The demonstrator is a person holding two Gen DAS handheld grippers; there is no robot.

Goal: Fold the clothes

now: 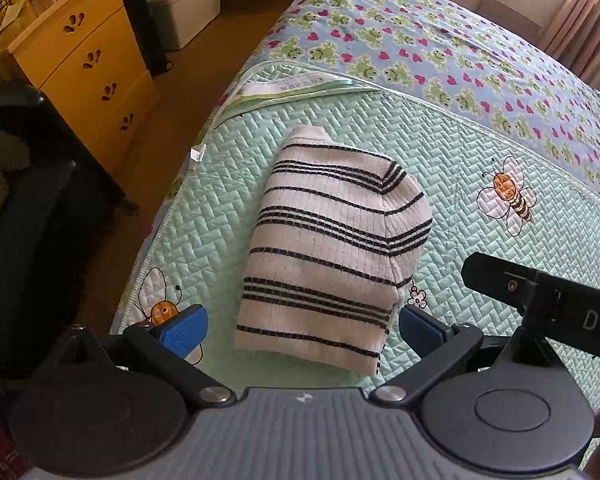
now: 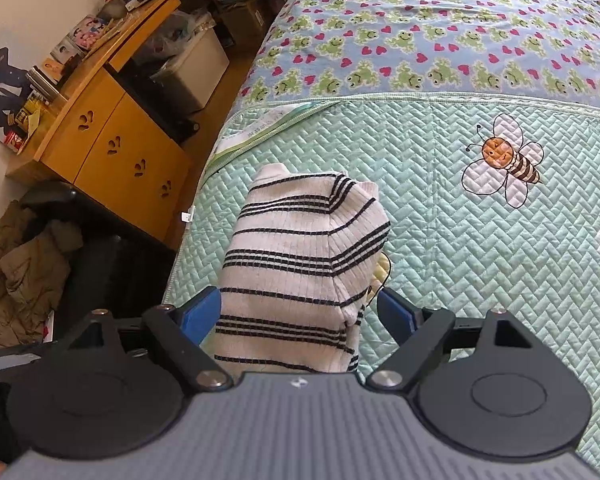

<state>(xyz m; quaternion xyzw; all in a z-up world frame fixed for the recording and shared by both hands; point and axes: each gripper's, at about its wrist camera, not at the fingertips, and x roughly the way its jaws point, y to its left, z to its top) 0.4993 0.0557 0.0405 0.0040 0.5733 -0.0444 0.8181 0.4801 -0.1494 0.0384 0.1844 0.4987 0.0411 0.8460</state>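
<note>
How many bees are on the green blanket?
2 embroidered orange bees: one on the pale green quilted blanket right of the folded white black-striped sweater, one near its left front corner. More may be hidden.

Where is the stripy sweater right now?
The striped sweater lies folded on the green quilted mat near the bed's left edge, left of the embroidered bee.
</note>
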